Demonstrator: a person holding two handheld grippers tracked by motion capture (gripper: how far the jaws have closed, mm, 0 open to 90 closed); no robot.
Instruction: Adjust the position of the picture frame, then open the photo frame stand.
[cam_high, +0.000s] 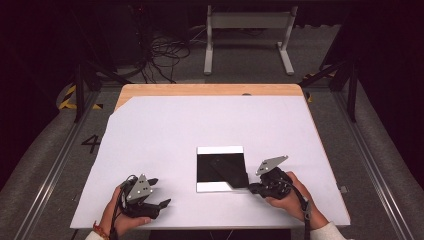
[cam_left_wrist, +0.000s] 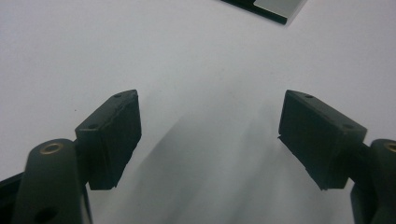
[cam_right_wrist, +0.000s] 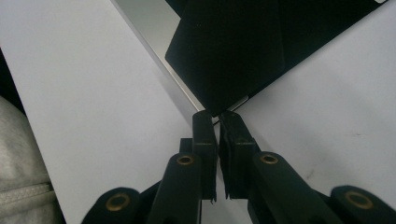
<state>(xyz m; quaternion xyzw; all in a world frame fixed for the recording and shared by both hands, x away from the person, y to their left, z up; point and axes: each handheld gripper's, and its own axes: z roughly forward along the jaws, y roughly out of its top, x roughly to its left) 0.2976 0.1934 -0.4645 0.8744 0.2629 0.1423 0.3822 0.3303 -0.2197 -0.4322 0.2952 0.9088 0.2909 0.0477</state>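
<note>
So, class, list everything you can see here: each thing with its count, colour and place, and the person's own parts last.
Square paper sheet: one, black with white strips along top and bottom, right of the table's middle, one corner folded inward.
White table cover: one, over most of the table.
Wooden tabletop: one, light brown, showing along the far edge.
White metal frame: one, on the floor behind the table.
Black cables: a tangle, on the floor, far left.
Left hand-held gripper: one, black, near left, jaws open and empty.
Right hand-held gripper: one, black, shut on the sheet's near right corner.
Hands: two, at the near edge.
</note>
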